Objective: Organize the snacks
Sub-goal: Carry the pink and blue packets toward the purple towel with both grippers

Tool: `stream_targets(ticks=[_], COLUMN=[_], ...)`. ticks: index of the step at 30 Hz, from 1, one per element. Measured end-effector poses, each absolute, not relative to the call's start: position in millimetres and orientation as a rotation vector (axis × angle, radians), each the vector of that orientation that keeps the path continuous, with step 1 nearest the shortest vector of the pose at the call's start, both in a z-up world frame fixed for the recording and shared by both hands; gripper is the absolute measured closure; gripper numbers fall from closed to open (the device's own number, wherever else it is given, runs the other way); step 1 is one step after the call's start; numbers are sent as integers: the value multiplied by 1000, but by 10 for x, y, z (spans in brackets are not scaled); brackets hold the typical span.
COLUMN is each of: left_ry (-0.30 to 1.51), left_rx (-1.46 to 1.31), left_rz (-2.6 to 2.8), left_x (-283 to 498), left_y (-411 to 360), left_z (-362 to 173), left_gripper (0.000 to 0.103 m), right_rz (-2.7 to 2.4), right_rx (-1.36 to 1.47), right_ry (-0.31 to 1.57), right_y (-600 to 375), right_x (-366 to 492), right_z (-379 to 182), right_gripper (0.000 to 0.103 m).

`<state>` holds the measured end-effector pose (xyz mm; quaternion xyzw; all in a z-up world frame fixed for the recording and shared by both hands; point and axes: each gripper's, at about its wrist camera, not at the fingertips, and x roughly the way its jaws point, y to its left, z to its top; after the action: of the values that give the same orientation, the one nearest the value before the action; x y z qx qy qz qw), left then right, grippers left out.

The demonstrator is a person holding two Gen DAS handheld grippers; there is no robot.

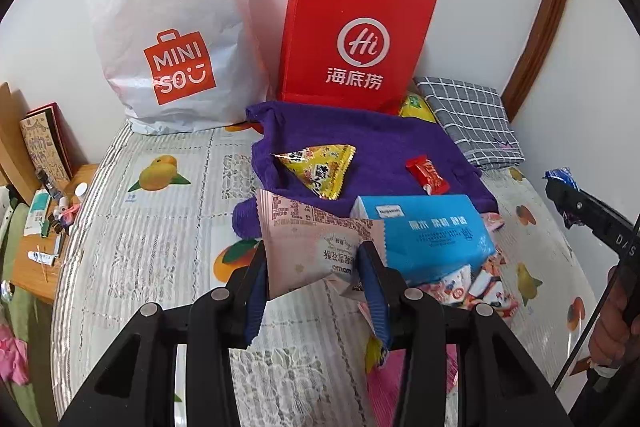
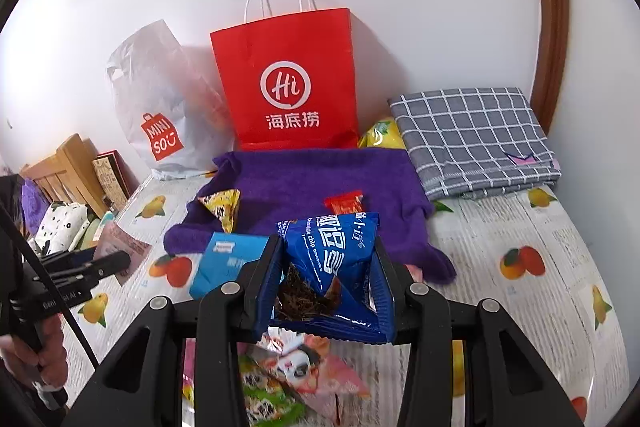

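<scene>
Fruit-print bedcover (image 1: pixel 160 227) under both tools: left gripper (image 1: pixel 316 267) pinches a pink packet (image 1: pixel 316 239), right gripper (image 2: pixel 328 267) a blue cookie pack (image 2: pixel 332 247), both lifted mid-sort, probably bound for the purple towel (image 1: pixel 360 135)

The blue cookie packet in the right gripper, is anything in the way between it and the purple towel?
Nothing visible blocks it. The right gripper holds the blue cookie packet just short of the purple towel, with no object between. On the towel lie a yellow triangular snack and a red candy, with bare cloth between them.
</scene>
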<state>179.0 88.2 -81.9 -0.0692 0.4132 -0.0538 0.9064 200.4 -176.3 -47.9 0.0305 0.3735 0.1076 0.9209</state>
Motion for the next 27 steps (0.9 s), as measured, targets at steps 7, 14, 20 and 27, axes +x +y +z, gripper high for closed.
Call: stream_targets(ticks=[7, 14, 20, 27], left_ry=[846, 829, 821, 830], left_rx=[-168, -196, -214, -219], left_rz=[-111, -119, -126, -123], left_x=[1966, 2108, 2210, 2267], left_y=[929, 993, 1045, 1084], left_z=[-892, -976, -1058, -1126], left_gripper=[62, 62, 62, 62], right_rz=[220, 226, 232, 234], right_rx=[72, 65, 78, 79], right_ry=[778, 788, 796, 810], right_y=[-1692, -1570, -1521, -1454], right_x=[2274, 2555, 2705, 2923], right_z=[-516, -635, -718, -845], right_gripper=[61, 61, 61, 61])
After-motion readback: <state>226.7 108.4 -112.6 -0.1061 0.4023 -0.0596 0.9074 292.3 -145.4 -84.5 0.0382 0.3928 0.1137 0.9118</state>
